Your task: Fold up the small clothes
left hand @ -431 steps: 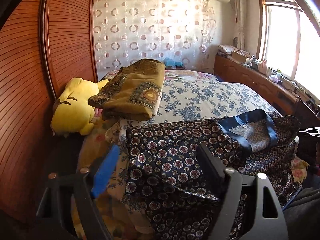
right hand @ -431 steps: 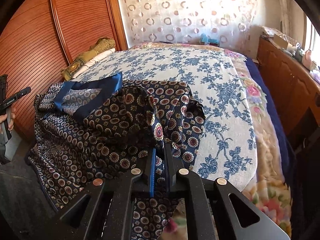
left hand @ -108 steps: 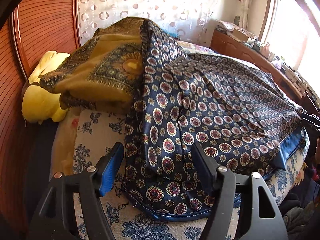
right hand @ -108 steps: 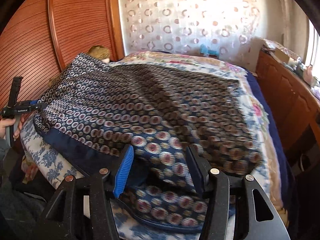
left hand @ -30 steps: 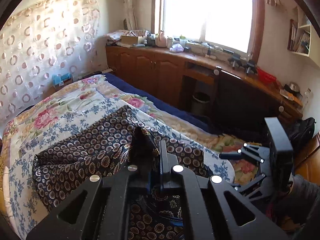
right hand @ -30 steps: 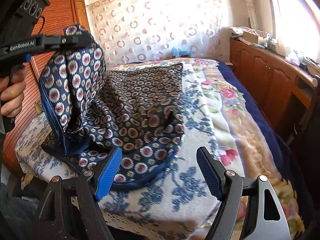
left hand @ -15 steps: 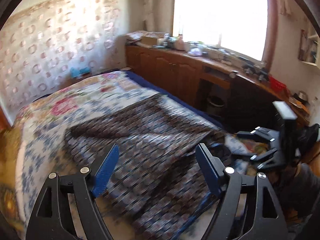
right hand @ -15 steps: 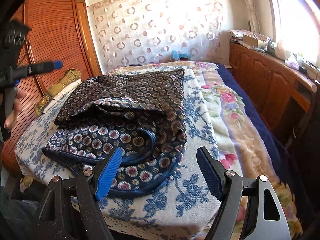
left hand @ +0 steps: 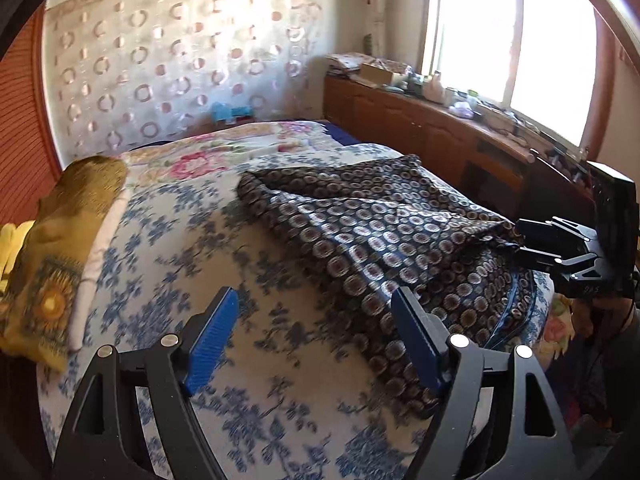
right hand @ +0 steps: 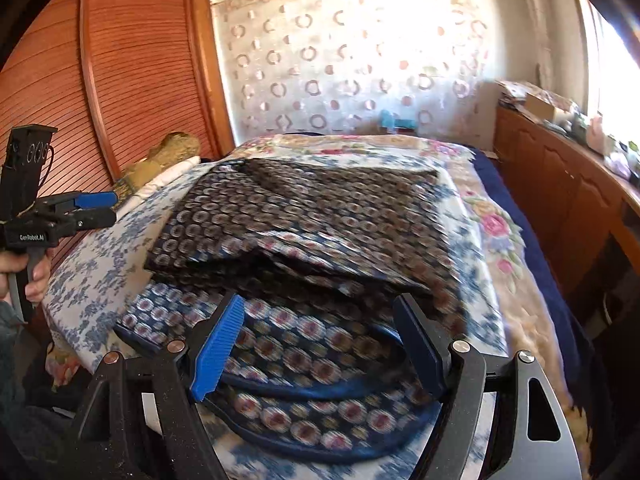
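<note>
A dark navy garment (left hand: 380,232) printed with round medallions lies folded over itself on the bed, with its blue-trimmed edge toward the bed's near side. My left gripper (left hand: 316,336) stands open above the bare floral sheet, and the garment's left edge lies just by its right finger. My right gripper (right hand: 320,332) is open too, low over the garment (right hand: 304,216) near the blue trim, with nothing pinched. Each tool shows in the other's view: the right gripper (left hand: 560,248) at the garment's far edge, the left gripper (right hand: 80,208) off the bed's left side in a hand.
A folded olive-gold cloth (left hand: 60,240) lies at the bed's left edge beside a yellow plush toy (left hand: 8,240). The ribbed wooden wardrobe (right hand: 120,80) stands to the left. A long wooden cabinet (left hand: 440,136) under the window runs along the right. The blue-flowered bed sheet (left hand: 180,240) is bare left of the garment.
My left gripper let go of the raised garment corner, opened and swung left and down. The garment dropped into a fold on the bed. My right gripper came in closer over the trimmed edge.
</note>
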